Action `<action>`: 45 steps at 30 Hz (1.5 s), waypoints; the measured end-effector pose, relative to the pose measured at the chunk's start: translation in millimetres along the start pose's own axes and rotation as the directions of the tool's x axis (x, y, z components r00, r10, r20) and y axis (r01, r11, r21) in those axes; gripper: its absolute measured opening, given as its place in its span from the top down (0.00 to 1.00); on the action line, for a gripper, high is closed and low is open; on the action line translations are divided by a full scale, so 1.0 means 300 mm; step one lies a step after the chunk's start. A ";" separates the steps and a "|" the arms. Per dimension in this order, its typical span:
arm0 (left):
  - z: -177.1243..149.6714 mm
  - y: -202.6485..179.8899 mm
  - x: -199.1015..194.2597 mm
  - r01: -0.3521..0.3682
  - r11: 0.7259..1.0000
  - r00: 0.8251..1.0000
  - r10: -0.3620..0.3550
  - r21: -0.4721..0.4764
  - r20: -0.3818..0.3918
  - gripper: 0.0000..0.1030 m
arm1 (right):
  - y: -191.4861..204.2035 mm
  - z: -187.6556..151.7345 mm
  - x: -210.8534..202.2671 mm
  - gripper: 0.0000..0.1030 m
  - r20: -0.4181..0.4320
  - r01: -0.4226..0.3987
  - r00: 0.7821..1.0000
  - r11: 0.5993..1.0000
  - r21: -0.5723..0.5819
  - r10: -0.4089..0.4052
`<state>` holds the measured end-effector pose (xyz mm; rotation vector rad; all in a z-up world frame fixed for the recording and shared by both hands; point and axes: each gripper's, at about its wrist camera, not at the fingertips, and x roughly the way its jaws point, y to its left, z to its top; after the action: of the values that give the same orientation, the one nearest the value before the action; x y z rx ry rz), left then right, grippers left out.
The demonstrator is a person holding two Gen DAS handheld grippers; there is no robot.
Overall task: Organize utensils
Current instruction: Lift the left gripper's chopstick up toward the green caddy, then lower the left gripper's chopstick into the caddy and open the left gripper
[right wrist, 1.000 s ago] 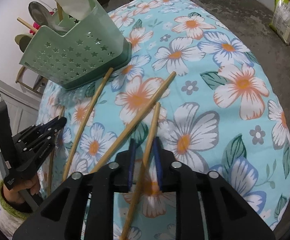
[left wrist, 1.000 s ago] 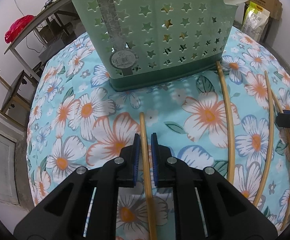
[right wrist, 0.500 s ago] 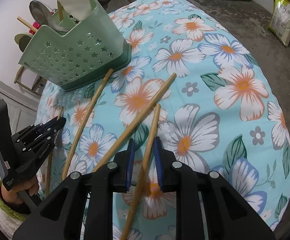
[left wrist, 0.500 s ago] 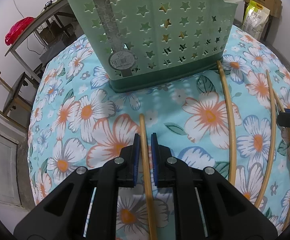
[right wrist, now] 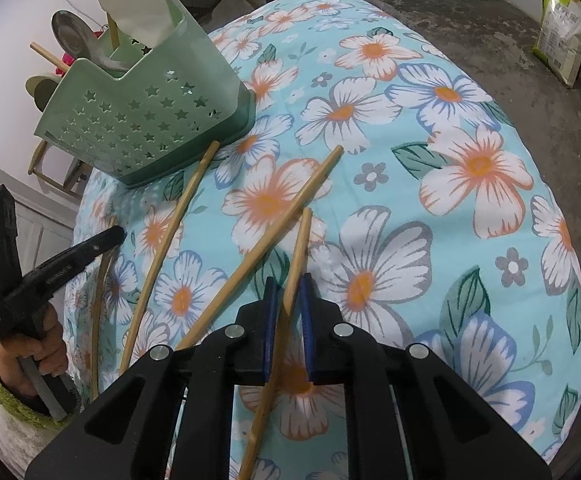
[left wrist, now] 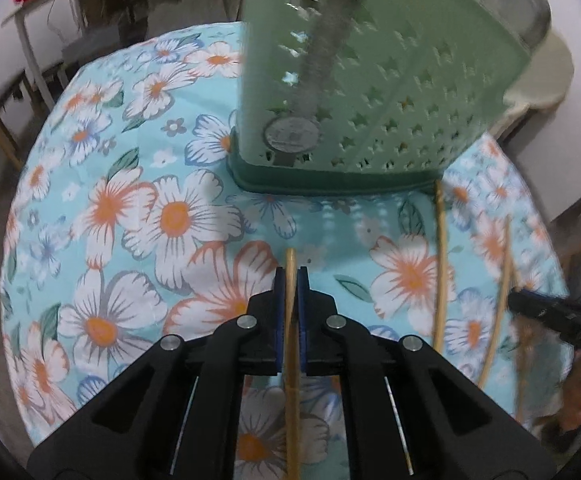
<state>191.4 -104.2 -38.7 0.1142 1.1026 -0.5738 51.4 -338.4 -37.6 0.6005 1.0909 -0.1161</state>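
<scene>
**Both grippers working on chopsticks in front of the green caddy**

We are seeing our left gripper (left wrist: 291, 280) pinching a chopstick (left wrist: 290, 320) between its blue pads, the tip poking out just ahead of them. Our right gripper (right wrist: 288, 292) is straddling another chopstick (right wrist: 296, 256); its pads are sitting slightly apart around the stick, and we cannot tell whether they are gripping it.

The right wrist view is showing us what the blurred left view is not: the caddy (right wrist: 146, 120) from above, standing ahead and to the left, holding a white spatula (right wrist: 130, 8), a steel spoon (right wrist: 70, 36) and a wooden handle. Two more chopsticks (right wrist: 170, 240) are lying on the floral tablecloth (right wrist: 430, 160) between our grippers, one touching the caddy base. The left view is showing the caddy's label side directly ahead
</scene>
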 end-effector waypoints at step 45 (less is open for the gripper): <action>0.427 -0.203 -0.677 0.068 0.993 0.716 -0.113 0.092 0.689 0.96 | -0.002 0.009 0.000 0.89 -0.003 -0.006 1.000 1.000 0.003 0.006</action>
<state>199.5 -125.3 208.0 -0.1062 0.3467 -0.6633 53.5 -340.2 -37.0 0.6065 1.0923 -0.1115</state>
